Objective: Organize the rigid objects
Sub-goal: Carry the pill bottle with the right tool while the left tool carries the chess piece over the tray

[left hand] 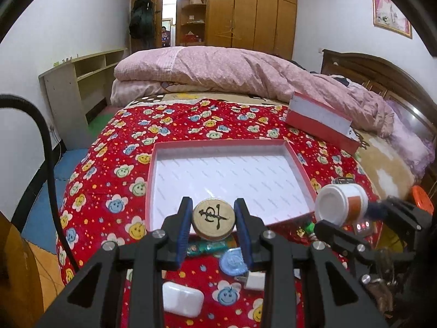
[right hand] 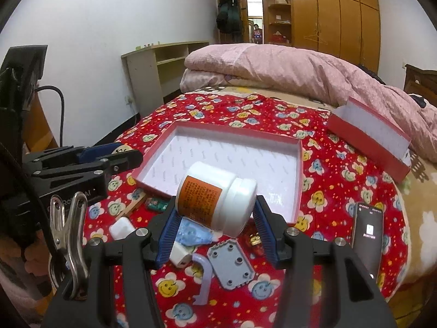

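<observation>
Two grippers over the red flower-print bedspread [left hand: 174, 125]: left gripper [left hand: 214, 235] jaws clamp one round wooden disc with black glyph [left hand: 213, 218] at the near rim of one shallow red-walled white-lined box tray [left hand: 229, 175], right gripper [right hand: 215, 224] jaws grip one tilted white orange-labelled plastic jar [right hand: 215, 199] above that rim
</observation>
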Demonstrator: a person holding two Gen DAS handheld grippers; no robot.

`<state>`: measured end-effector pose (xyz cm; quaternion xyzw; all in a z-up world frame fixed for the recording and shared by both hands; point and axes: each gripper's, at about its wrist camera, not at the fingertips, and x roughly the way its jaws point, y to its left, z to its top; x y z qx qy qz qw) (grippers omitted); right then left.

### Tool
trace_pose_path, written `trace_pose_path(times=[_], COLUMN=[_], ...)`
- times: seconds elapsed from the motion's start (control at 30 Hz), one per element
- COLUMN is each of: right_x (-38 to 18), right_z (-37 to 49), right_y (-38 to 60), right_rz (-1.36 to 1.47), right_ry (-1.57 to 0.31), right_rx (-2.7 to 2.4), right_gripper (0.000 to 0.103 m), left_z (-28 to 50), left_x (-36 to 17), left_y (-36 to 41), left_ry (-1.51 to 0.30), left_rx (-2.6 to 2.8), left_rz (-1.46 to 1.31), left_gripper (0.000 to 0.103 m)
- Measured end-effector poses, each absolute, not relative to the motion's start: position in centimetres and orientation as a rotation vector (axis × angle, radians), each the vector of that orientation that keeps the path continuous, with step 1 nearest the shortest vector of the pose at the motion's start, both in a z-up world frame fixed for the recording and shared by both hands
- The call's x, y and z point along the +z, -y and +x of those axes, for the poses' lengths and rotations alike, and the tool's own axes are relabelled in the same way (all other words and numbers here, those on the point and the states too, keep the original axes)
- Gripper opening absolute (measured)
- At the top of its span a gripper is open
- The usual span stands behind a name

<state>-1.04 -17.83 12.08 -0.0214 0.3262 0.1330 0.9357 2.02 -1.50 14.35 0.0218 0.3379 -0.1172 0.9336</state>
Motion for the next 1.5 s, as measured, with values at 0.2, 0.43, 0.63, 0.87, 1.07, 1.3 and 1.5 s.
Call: trace_pose_path(times=[0.2,0.43,0.63,0.87,1.07,1.3,1.5], right_x=[12.0,12.2,11.2,9.1,7.5,6.8,6.4], right_z=[1.0,3.4,5.9,8.3,9.8,12.4,14.3], right_y=[18.4,19.3,20.0,20.2,20.7,21.7,22.1], right_rz=[-0.035,-0.040,0.000,0.040,0.063,0.052,0.082], right_ry=[-0.700,-0.720,-0.757,-0.821,-0.866,-0.899,-0.900], right_rx=[0.251,0.224,0.221,0.244,0.227,0.198,0.189], right_gripper=[0.054,0.054,0.054,0.054,0.054,0.054,0.054], left_z=[3.9,6.6,8.3,10.5,12.3,14.6,16.4], left_x=[14.6,14.6,13.6,10.9,9.0,8.3,7.5], left_y=[1.9,2.4,2.9,3.3,4.4,5.9,5.9], left_ry=[-0.723,-0.754,-0.787,-0.876,-0.901,-0.921,-0.945], left_rx=[-0.247,-0.222,-0.198,-0.186,-0.163,-0.180,-0.174], left_rz=[0.040,0.049,0.072,0.067,0.106,0.124,0.121], left_gripper=[0.033,0.033,0.033,0.033,0.033,0.033,0.033])
